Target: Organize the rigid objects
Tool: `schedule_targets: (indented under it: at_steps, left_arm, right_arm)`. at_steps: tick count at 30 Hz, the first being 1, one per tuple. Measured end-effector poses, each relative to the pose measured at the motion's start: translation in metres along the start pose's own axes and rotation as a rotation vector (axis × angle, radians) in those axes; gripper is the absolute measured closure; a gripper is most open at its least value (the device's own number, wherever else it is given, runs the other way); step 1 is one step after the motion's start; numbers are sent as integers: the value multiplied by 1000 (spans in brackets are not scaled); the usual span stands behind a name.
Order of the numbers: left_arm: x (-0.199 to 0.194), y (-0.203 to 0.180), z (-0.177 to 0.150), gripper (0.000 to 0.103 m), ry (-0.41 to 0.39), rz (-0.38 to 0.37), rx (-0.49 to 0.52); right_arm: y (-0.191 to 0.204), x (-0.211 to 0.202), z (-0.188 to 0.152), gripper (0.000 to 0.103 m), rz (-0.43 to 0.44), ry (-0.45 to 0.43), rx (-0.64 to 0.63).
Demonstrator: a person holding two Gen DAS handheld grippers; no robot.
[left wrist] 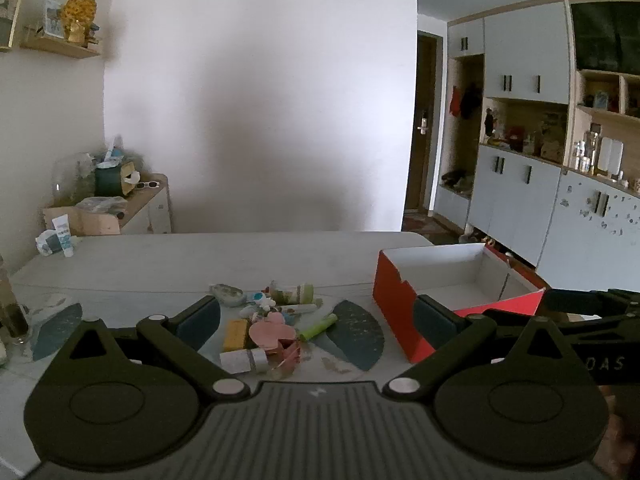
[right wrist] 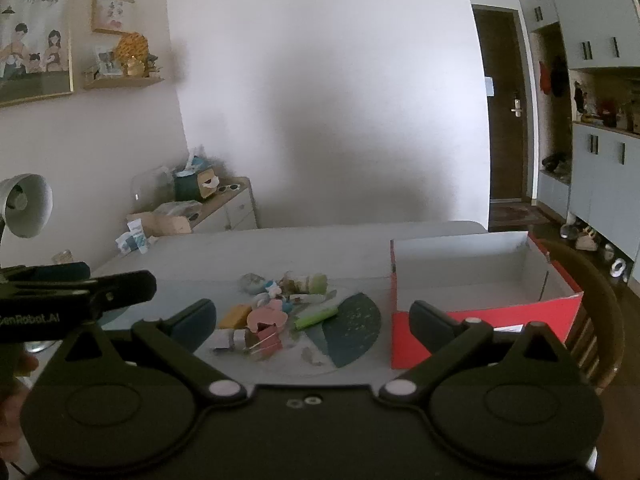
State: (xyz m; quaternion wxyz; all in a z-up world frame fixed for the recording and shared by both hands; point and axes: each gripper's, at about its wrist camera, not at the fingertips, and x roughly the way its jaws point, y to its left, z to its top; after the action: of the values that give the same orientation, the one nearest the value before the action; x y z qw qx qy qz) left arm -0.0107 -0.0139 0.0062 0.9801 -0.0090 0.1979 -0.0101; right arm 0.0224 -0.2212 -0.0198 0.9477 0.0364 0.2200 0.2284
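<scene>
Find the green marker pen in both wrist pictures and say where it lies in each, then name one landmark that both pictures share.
Left wrist view: the green marker pen lies just right of centre, at the pile's right edge, left of the red box.
Right wrist view: the pen lies near centre, right of the pile.
Shared landmark: the red box, open on the table.

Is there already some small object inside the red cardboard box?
No, the red cardboard box shows only its bare white inside; the small objects lie on the table.
</scene>
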Motion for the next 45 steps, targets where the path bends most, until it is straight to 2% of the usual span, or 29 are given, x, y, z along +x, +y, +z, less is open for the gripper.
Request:
schedule_targets:
  at_steps: [14,18,23,31,36,37,45]
  left_arm:
    - [4,14,-1,0,14,-1,7]
    - [16,29,-2,0,36,12,17]
    - [46,51,-17,0,61,34,85]
    - [103,77,-57,0,194,-27,90]
    - [131,92,-73,0,257,-71,36]
    - [136,94,-76,0,268,-117,48]
    - [173,98,-98,1,350,-137,83]
  right_arm:
    - [17,22,3,0,-14,37,-16]
    - [21,45,1,0,6,74,-37]
    - [26,81,-4,0,22,131,-81]
    - [39,135,-11,0,6,202,-118]
    - [44,170,-17,2,18,262,-111]
    - [45,175,-18,3,20,270,-112]
    - [61,221,-22,9,34,318,-164]
